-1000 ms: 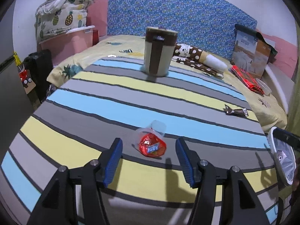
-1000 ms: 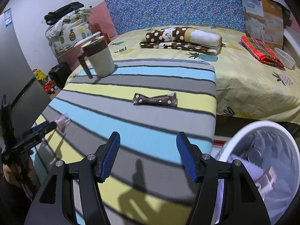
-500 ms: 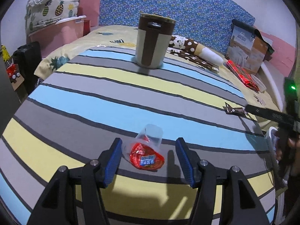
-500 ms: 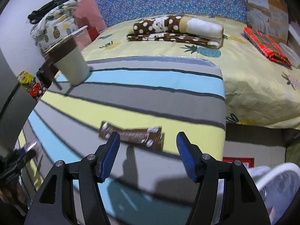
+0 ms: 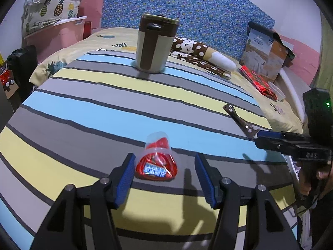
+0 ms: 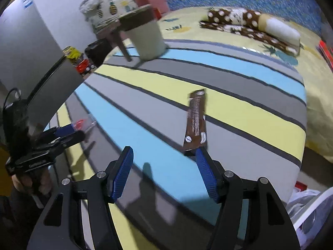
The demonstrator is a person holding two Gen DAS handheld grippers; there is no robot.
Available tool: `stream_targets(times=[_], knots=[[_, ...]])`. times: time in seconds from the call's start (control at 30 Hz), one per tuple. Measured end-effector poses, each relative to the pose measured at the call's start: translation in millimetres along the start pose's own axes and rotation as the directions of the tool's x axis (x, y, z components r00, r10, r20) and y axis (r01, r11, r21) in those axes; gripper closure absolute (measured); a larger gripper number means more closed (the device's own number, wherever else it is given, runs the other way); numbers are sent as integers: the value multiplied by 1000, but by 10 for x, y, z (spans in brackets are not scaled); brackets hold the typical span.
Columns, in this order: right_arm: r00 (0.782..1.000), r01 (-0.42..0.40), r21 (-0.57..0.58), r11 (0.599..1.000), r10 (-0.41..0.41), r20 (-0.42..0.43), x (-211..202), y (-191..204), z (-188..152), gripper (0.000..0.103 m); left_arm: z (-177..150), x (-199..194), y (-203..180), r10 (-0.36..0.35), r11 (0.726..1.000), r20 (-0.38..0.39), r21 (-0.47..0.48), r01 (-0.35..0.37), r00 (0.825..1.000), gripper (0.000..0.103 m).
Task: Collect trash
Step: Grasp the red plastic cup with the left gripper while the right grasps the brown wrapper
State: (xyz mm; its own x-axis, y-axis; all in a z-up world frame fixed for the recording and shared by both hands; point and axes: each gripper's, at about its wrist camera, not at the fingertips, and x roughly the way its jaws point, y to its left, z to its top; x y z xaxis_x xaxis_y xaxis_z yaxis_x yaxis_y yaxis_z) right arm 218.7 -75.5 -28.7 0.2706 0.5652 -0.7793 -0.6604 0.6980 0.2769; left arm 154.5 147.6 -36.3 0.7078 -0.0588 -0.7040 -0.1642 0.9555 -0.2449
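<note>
Cup (image 5: 156, 160): a clear plastic cup with a red foil lid, lying on its side on the striped cloth (image 5: 124, 108), lid end toward the left wrist camera. It sits on a grey stripe near the cloth's near edge.
Left gripper (image 5: 164, 169): jaws apart, one blue pad on each side of the cup's lid end. The left pad is just beside the lid; the right pad stands clear of it. Whether the left pad touches the lid cannot be told.
Wrapper (image 6: 195, 123): a long brown snack wrapper, flat on the cloth, running across a yellow and a grey stripe, close to the cloth's right edge.
Right gripper (image 6: 164, 162): jaws apart, low over the cloth. The tip of its right pad is at the wrapper's near end; the left pad is well apart from the wrapper. The view is blurred, so contact cannot be told.
Mug (image 5: 155, 43): a tall beige and brown mug, upright at the far side of the cloth.
Bin (image 6: 312, 212): a white rim with a plastic liner shows at the lower right of the right wrist view, beyond the cloth's edge.
Bed (image 6: 229, 10): yellow pineapple sheet behind the cloth, with a brown dotted roll (image 6: 249, 25) lying on it.
</note>
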Motion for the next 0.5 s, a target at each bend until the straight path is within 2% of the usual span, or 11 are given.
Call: stream_targets(times=[0.1,0.27,0.33,0.4,0.43,0.47,0.5], knots=[[995,93,0,996,-93,46,-97,57,-5,39,-2,0,-11,-1,1000,-1,-2,1,1000,43],[982,181,63,981,-184,40,-3,6,66,40,-7,50,-12,6,1000,-20,-14,-6,1000,43],[979,204,59,977,-205,13,105,24,69,47,-11,77,-11,15,1000,-32,-23,-16,999,48],[975,221,43,974,-221,0,169,52,58,62,-8,93,-16,34,999,-38,-25,-35,999,56],[970,244,32,969,-244,10,174,51,86,67,-7,95,-25,45,999,-38,-22,-46,998,56],[970,245,24,969,-245,6,149,17,104,78,-10,92,-36,48,999,-37,-18,-49,998,57],[969,245,32,969,-246,7,121,26,82,78,-16,84,-48,49,999,-35,-16,-50,998,57]])
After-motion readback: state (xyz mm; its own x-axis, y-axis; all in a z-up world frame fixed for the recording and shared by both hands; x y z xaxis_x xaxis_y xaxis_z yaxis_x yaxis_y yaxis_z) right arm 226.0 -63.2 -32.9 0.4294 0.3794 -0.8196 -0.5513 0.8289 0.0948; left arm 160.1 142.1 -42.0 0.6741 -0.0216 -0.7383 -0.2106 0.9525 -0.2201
